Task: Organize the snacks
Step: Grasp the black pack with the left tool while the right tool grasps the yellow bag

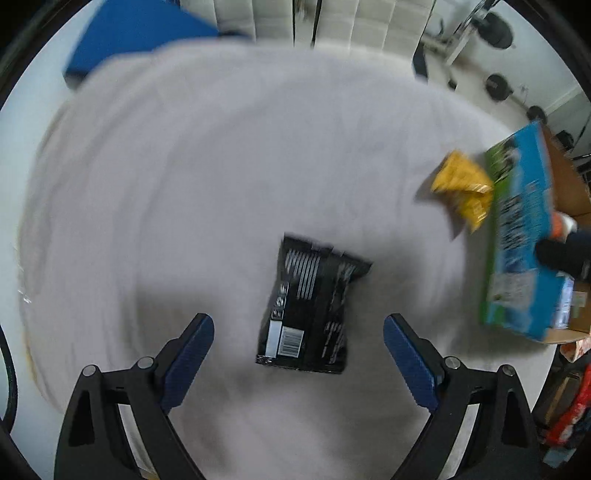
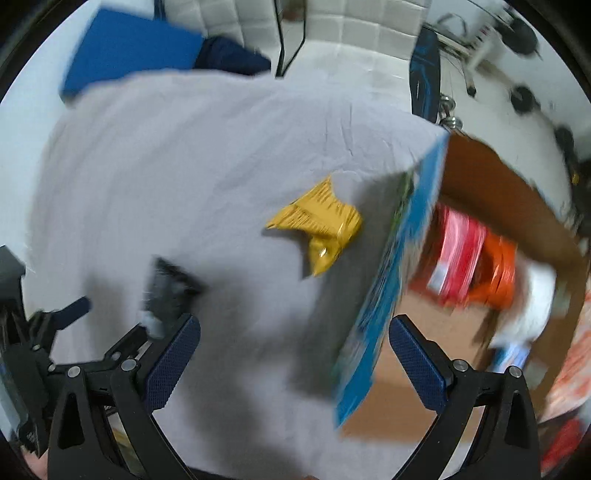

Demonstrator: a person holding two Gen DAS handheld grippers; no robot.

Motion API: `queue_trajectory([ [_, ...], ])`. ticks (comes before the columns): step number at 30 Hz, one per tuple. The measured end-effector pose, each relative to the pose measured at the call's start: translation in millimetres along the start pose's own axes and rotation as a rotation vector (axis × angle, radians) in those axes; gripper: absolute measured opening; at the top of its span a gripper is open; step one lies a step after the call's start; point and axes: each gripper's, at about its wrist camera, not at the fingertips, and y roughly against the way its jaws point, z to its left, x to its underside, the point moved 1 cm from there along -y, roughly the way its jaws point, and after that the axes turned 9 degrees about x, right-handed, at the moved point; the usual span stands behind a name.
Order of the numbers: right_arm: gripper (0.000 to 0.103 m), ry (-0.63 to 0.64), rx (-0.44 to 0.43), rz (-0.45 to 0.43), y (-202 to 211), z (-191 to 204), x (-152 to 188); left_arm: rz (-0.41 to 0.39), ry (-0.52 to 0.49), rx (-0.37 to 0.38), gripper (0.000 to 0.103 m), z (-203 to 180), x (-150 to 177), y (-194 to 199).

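A black snack packet (image 1: 312, 310) lies flat on the white sheet, just ahead of my open left gripper (image 1: 298, 360), whose fingers stand wide apart and empty. A crumpled yellow snack bag (image 1: 463, 184) rests beside the blue-and-green wall of a cardboard box (image 1: 524, 236). In the right wrist view my right gripper (image 2: 294, 363) is open and empty, straddling the box's blue wall (image 2: 384, 295). The yellow bag (image 2: 321, 227) lies ahead of it, the black packet (image 2: 168, 291) to its left. Red and orange packets (image 2: 472, 258) sit inside the box.
The white sheet (image 1: 221, 166) covers the work surface. A blue flat object (image 1: 136, 33) sits at the far left corner. The left gripper's body (image 2: 33, 350) shows at the right view's left edge. Weights and stands (image 1: 495, 85) lie on the floor beyond.
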Motion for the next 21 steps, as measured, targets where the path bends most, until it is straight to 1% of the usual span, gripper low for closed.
queue_trajectory([
  [1, 0.103, 0.031, 0.032, 0.020, -9.8, 3.8, -9.9, 0.039, 0.014, 0.004, 0.094, 5.0, 2.0, -18.4],
  [2, 0.103, 0.060, 0.057, 0.039, -20.2, 7.8, -20.0, 0.054, 0.022, 0.006, 0.094, 8.2, 3.2, -27.0],
  [3, 0.103, 0.077, 0.064, 0.051, -26.8, 10.2, -26.4, 0.077, 0.028, 0.005, 0.094, 11.2, 5.3, -40.7],
  [7, 0.103, 0.172, 0.139, 0.085, -54.4, 20.7, -48.6, 0.119, 0.033, 0.000, 0.094, 16.7, 8.3, -70.2],
  [12, 0.102, 0.291, 0.241, 0.140, -86.1, 36.5, -72.0, 0.142, 0.056, 0.013, 0.094, 24.4, 6.3, -86.4],
  [14, 0.097, 0.323, 0.272, 0.179, -101.9, 37.8, -80.9, 0.148, 0.066, 0.022, 0.094, 28.0, 5.8, -90.1],
  [17, 0.097, 0.369, 0.343, 0.188, -111.9, 42.3, -91.8, 0.154, 0.074, 0.033, 0.094, 32.4, 4.7, -94.2],
  [18, 0.095, 0.382, 0.342, 0.187, -113.0, 43.7, -94.6, 0.157, 0.075, 0.034, 0.094, 33.1, 4.9, -95.3],
  [19, 0.085, 0.388, 0.319, 0.194, -113.7, 47.7, -97.3, 0.160, 0.072, 0.038, 0.094, 33.1, 4.5, -97.1],
  [20, 0.077, 0.383, 0.293, 0.216, -116.3, 47.8, -100.4, 0.163, 0.070, 0.040, 0.094, 32.9, 4.5, -98.9],
  [21, 0.076, 0.378, 0.288, 0.226, -118.7, 47.2, -102.7, 0.166, 0.069, 0.043, 0.094, 32.6, 4.4, -99.8],
])
